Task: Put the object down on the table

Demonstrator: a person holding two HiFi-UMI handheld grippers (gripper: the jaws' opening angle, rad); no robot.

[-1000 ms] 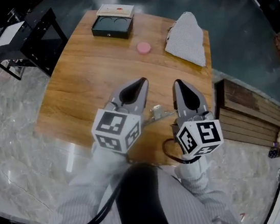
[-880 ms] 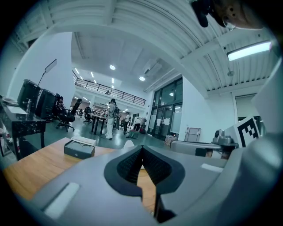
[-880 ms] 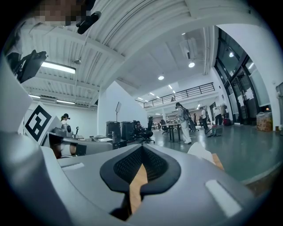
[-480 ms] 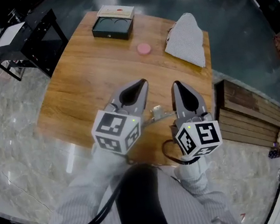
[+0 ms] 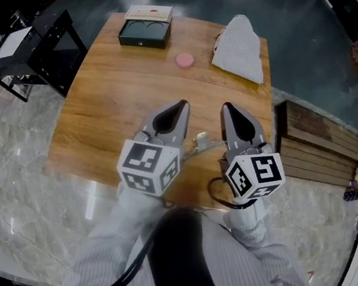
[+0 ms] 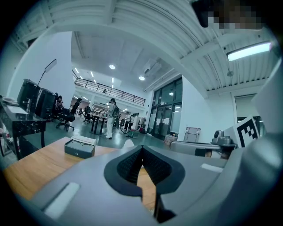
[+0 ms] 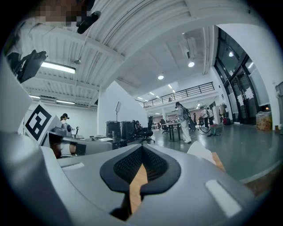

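My two grippers hang side by side over the near edge of the wooden table (image 5: 115, 108). The left gripper (image 5: 177, 106) is shut with nothing between its dark pads, and in the left gripper view its jaws (image 6: 141, 149) meet tip to tip. The right gripper (image 5: 228, 107) is also shut and empty; its own view shows the closed tips (image 7: 142, 149) with only table wood seen past them. A small pink disc (image 5: 184, 59) lies on the far half of the table, well ahead of both grippers.
A dark open box (image 5: 144, 33) with its pale lid (image 5: 147, 12) behind it sits at the far edge. A striped cloth bundle (image 5: 240, 50) lies at the far right. A slatted wooden bench (image 5: 319, 149) stands right of the table, a black desk (image 5: 39, 40) to the left.
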